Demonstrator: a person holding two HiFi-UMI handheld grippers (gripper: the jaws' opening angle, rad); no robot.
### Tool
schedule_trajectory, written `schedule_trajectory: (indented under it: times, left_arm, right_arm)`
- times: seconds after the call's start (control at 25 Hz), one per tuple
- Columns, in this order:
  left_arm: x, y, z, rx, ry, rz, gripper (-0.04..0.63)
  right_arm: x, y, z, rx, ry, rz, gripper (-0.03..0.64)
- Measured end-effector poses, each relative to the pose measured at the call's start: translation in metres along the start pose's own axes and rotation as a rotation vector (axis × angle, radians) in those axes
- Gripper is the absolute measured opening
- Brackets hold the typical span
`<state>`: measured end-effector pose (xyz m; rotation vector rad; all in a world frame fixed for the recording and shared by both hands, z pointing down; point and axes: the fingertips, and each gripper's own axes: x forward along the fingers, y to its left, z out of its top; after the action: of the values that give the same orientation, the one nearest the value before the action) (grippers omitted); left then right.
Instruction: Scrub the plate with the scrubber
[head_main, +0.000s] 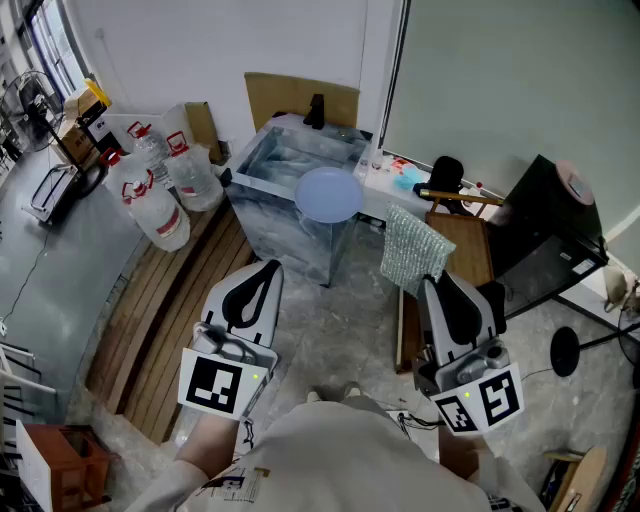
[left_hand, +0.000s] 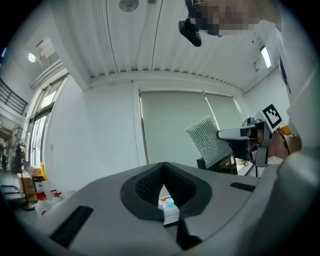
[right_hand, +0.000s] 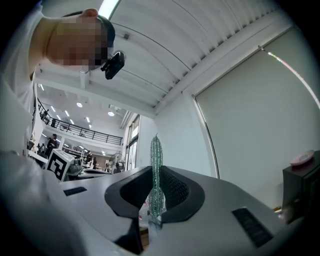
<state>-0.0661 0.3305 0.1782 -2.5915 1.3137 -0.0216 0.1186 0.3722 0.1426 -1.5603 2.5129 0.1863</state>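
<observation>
- The marbled grey tub (head_main: 270, 195) stands ahead of you at 12 o'clock in the head view, well apart from both of your grippers.
- Large water jugs (head_main: 160, 210) with red caps cluster at the tub's 9 o'clock, on the wooden slats.
- Your left gripper (head_main: 266, 268) sits at 7 o'clock from the tub and points level. In the left gripper view, the left gripper's (left_hand: 162, 169) jaws are pressed together with nothing between them.
- Your right gripper (head_main: 431, 284) sits at 4 o'clock from the tub, tipped slightly upward. Its jaws are clamped on the scrubber.
- The plate (head_main: 328, 193), pale blue and round, rests at the tub's near edge. It is at 1 o'clock from your left gripper and 11 o'clock from your right, and neither touches it.
- The scrubber (head_main: 413, 250) is a silvery mesh sheet standing up from the right jaws toward 12 o'clock. The right gripper view shows the scrubber (right_hand: 156, 157) edge-on, pinched between the pads (right_hand: 172, 187). It is at 5 o'clock from the plate, apart from it.
</observation>
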Motion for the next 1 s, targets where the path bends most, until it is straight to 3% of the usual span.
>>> schedule_trajectory:
  times: [0.24, 1.0]
  left_arm:
    - [0.011, -0.010, 0.002, 0.006, 0.005, 0.019, 0.017]
    - [0.053, -0.047, -0.021, -0.023, 0.090, 0.057, 0.017]
  right_arm:
    - [-0.001, -0.018, 0.006, 0.052, -0.030, 0.027, 0.075]
    - [-0.004, -0.069, -0.029, 0.101, 0.054, 0.137, 0.077]
